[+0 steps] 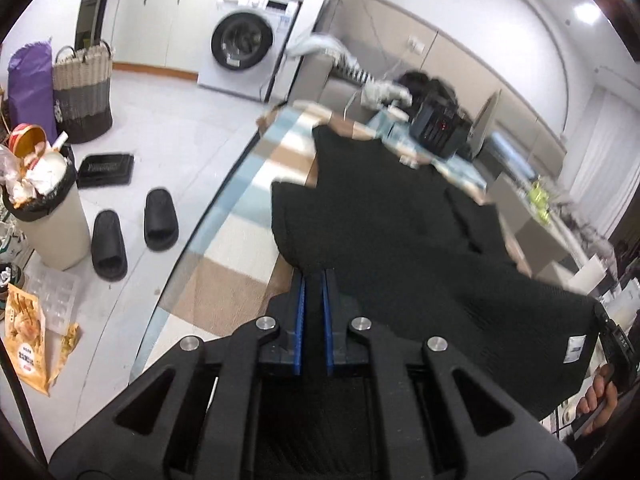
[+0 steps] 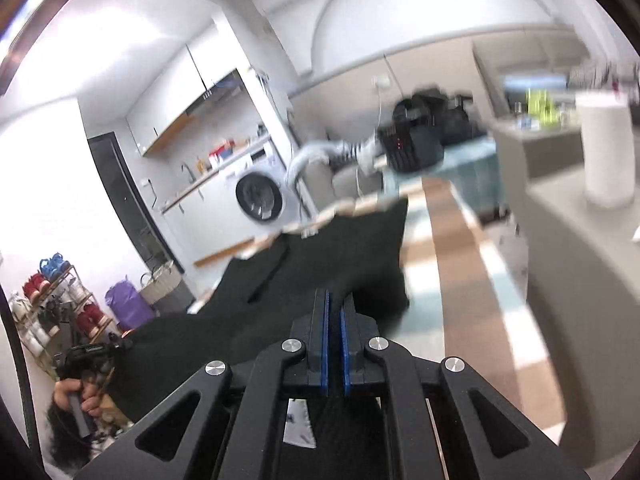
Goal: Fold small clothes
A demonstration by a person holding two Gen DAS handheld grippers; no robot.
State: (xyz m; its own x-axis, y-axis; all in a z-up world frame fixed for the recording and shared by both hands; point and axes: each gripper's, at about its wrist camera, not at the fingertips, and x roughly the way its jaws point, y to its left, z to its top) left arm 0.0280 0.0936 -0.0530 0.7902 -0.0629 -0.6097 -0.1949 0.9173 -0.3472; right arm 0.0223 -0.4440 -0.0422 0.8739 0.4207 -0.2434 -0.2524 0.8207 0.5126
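A black knitted garment stretches over the checked table and hangs raised at its near edge. My left gripper is shut on that near edge, the cloth pinched between its blue pads. In the right wrist view the same black garment runs away to the left. My right gripper is shut on another part of its edge. A white label shows on the hem at the right, near a hand that holds the other gripper.
A black box-shaped device and loose pale clothes lie at the table's far end. A full waste bin, slippers and a woven basket stand on the floor left. A white paper roll stands on a grey counter right.
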